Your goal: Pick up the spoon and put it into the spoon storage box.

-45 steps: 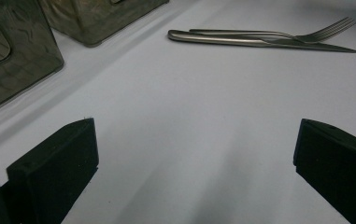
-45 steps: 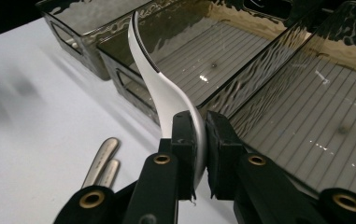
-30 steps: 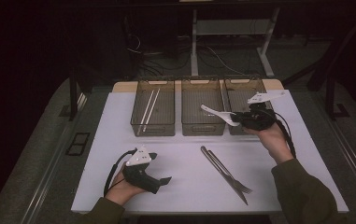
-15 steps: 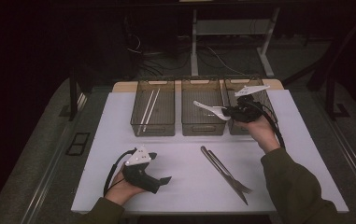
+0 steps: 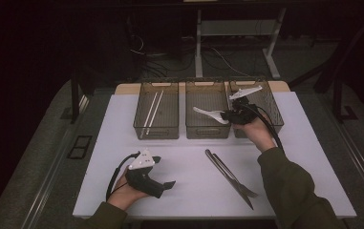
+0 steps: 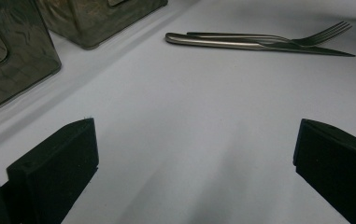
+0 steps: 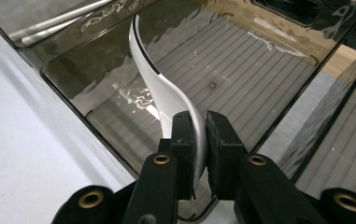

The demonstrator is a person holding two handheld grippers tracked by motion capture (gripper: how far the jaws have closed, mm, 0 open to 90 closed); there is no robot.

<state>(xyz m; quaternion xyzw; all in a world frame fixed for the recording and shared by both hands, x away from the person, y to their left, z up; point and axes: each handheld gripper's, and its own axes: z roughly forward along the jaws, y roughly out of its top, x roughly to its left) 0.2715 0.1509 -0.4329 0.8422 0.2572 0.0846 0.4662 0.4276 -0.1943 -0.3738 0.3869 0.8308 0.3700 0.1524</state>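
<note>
My right gripper (image 5: 226, 115) (image 7: 201, 135) is shut on a white plastic spoon (image 5: 207, 114) (image 7: 164, 93), held by its bowl end with the handle pointing left over the middle smoky bin (image 5: 208, 110) (image 7: 241, 60). My left gripper (image 5: 169, 184) (image 6: 189, 154) rests on the white table near the front left, jaws wide open with nothing between them. A metal fork (image 5: 239, 183) (image 6: 306, 38) and a metal knife (image 5: 225, 171) (image 6: 241, 44) lie side by side on the table in front of the bins.
Three smoky plastic bins stand in a row at the back. The left bin (image 5: 156, 112) holds white chopsticks (image 5: 152, 109); the right bin (image 5: 265, 102) is behind my right hand. The white table sheet (image 5: 189, 157) ends at dark floor on every side.
My right gripper has carried the white spoon to the left, from over the right bin to over the middle bin. The left gripper has stayed put.
</note>
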